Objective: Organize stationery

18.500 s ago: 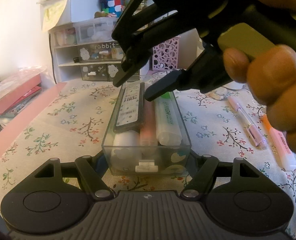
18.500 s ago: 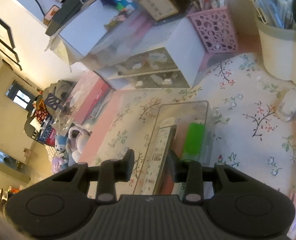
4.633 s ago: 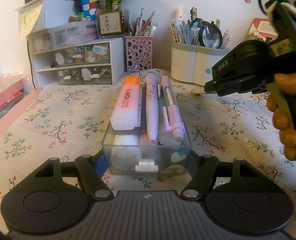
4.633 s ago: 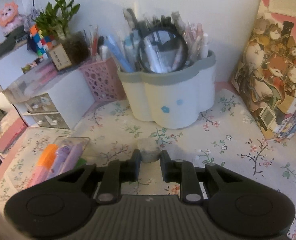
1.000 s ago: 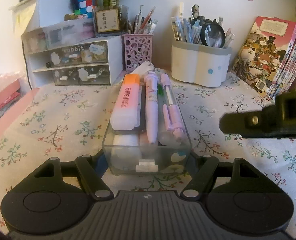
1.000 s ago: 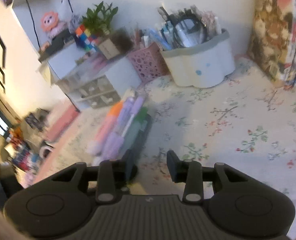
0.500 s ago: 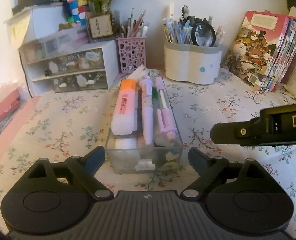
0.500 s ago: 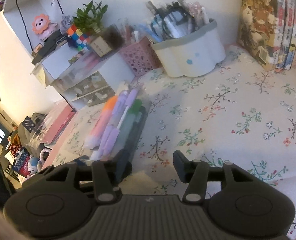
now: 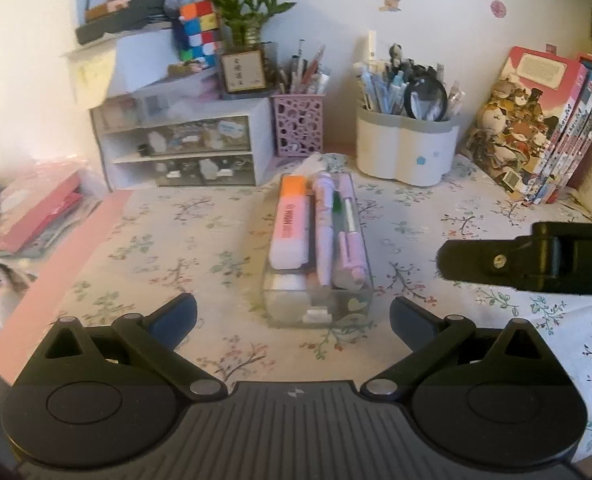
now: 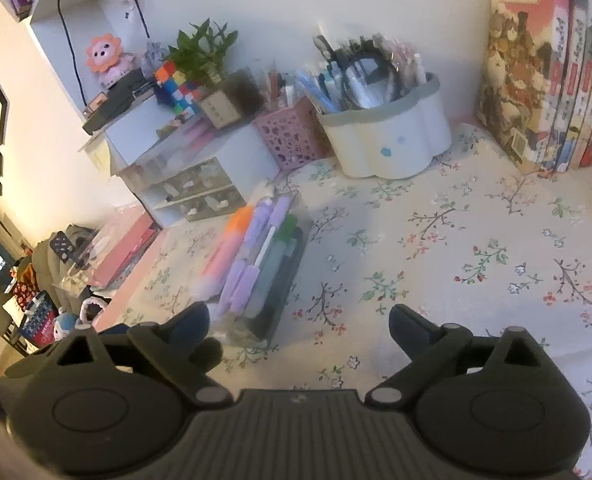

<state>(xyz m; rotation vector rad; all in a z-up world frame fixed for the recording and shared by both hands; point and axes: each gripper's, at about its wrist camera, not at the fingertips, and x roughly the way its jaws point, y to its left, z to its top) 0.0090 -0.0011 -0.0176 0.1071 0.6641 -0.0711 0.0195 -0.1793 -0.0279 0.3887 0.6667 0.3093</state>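
A: Where do your jaws stand?

B: Your left gripper (image 9: 292, 314) is spread wide and empty just short of the clear box (image 9: 318, 304); your right gripper (image 10: 299, 322) is wide too, holding nothing.

A: And the stationery?

B: An orange highlighter (image 9: 290, 226) and purple pens (image 9: 324, 226) lie across the box on the floral tabletop (image 9: 176, 240). Farther back stands the white pen holder (image 9: 406, 152).

- We see the clear box (image 9: 318, 300) in the middle of the tablecloth (image 9: 176, 248), with the highlighter (image 9: 290, 224) and pens (image 9: 324, 232) lying on top of it.
- Behind the box, we find the drawer unit (image 9: 184, 148) on the left, the lattice pen cup (image 9: 298, 124) in the centre, and the large pen holder (image 9: 406, 148) to the right.
- At far right, the books (image 9: 544, 128) stand upright.
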